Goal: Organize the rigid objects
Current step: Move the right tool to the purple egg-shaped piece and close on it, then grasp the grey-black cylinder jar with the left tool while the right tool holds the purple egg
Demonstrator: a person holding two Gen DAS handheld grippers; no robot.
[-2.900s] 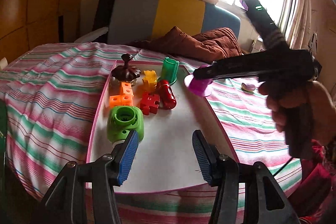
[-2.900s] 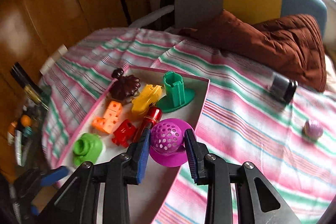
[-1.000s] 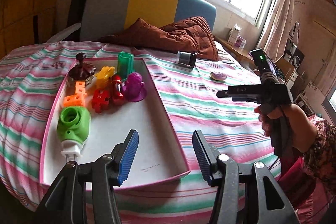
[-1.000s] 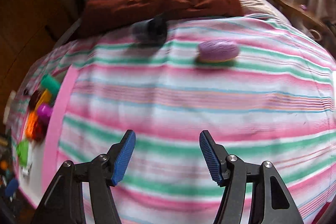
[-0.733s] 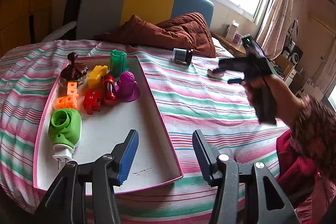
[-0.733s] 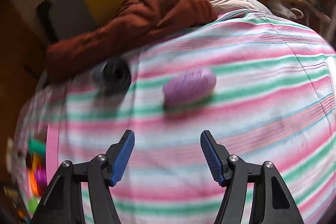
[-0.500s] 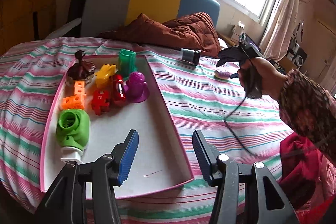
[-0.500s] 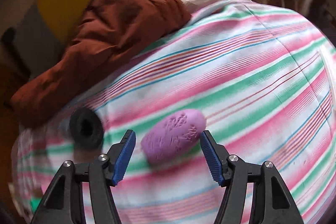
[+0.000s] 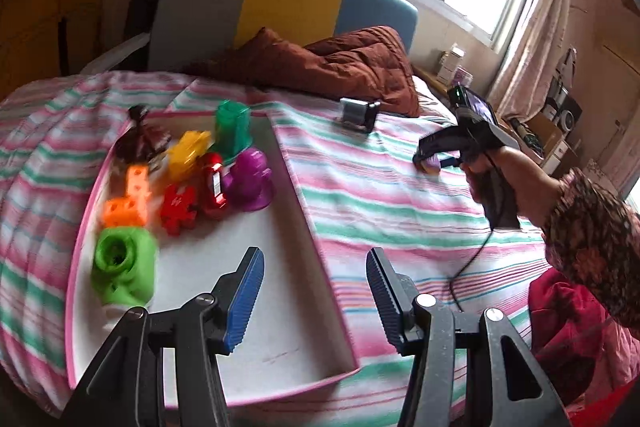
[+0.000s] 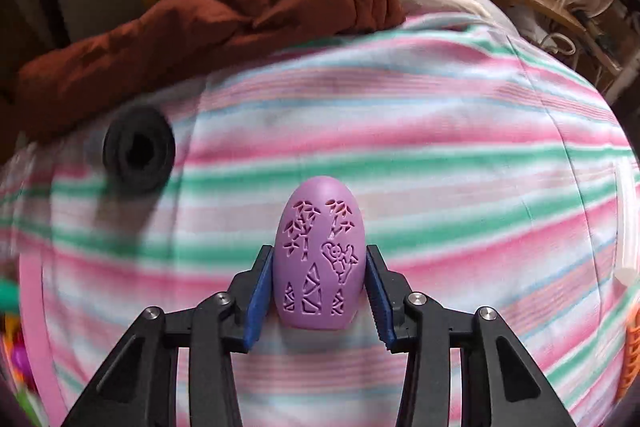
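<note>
Your right tongs [image 10: 319, 283], jaws just closing, clamp the purple egg [image 10: 319, 255] low centre; left tongs [image 9: 314, 283] gape, empty.

Toys in the tray [image 9: 308, 227] are motion-blurred, shapes unclear, in the left wrist view. Purple egg [image 9: 431, 163] mostly hidden behind the right gripper [image 9: 434, 159] there. Right wrist view: tray [image 10: 30, 291] cut off at left edge, orange thing [image 10: 630, 359] cut off at right edge, unidentifiable.
</note>
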